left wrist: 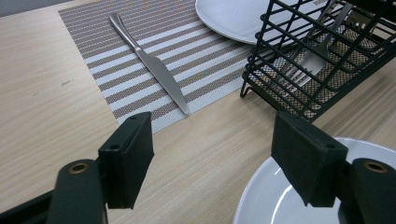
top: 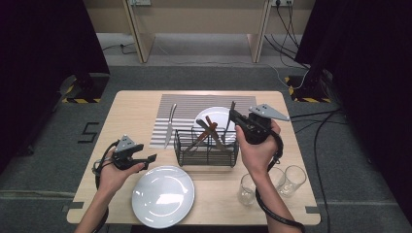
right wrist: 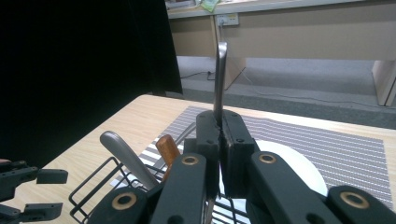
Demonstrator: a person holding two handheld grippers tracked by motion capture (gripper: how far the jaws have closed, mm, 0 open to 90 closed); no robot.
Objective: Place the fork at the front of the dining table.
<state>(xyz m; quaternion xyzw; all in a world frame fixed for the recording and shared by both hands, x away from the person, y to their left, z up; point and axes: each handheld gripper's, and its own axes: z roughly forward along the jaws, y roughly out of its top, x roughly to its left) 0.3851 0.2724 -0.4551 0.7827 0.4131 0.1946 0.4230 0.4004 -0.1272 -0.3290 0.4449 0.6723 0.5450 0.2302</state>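
Metal utensil handle (top: 231, 116) sticks up above the black wire basket (top: 206, 148) in the high view, pinched by the right hand-held gripper (top: 236, 118); left hand-held gripper (top: 148, 159) hovers near the front plate (top: 163, 195)

Left gripper view: jaws wide apart, nothing held, knife (left wrist: 152, 65) on the placemat (left wrist: 187, 42) ahead

Right gripper view: jaws clamped tight on that handle (right wrist: 219, 79), upright over the tabletop (right wrist: 121, 126)
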